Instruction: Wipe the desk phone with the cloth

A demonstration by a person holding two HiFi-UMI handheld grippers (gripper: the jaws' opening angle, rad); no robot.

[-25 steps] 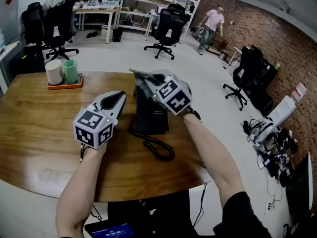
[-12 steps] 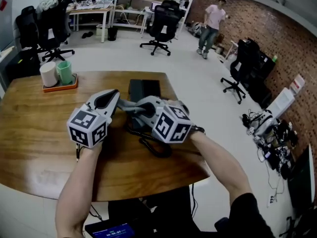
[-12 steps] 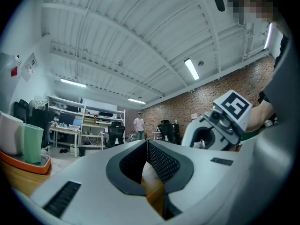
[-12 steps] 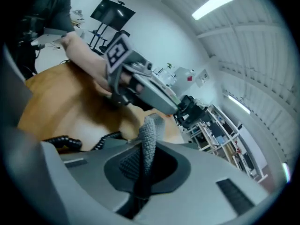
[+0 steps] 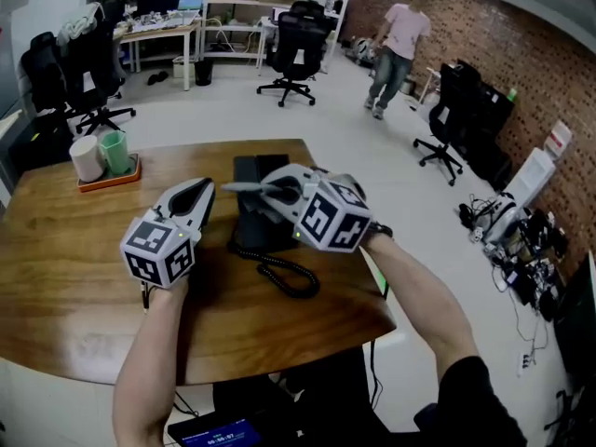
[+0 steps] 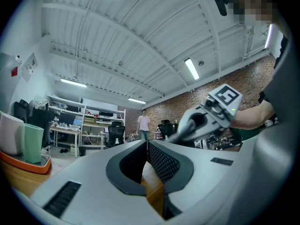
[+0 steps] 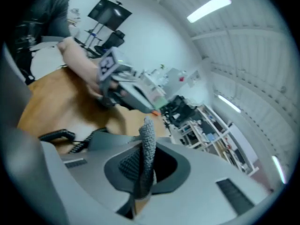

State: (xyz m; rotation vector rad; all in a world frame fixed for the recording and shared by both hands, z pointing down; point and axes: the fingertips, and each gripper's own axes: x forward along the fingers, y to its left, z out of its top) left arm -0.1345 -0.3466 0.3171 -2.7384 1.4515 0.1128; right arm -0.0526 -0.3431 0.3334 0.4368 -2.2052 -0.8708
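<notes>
So the black desk phone (image 5: 256,170) is lying flat, long side running away from me, left tool (image 6: 147,144) and right tool (image 7: 147,128) both pinching closed.

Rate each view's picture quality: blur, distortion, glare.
Head view: sharp, mild barrel bend, pale ceiling-light sheen on the table. Left gripper view: strong fisheye, dark corners, strip lights blown out. Right gripper view: tilted and motion-smeared; only the cloth in its fingers reads fairly clearly.
</notes>
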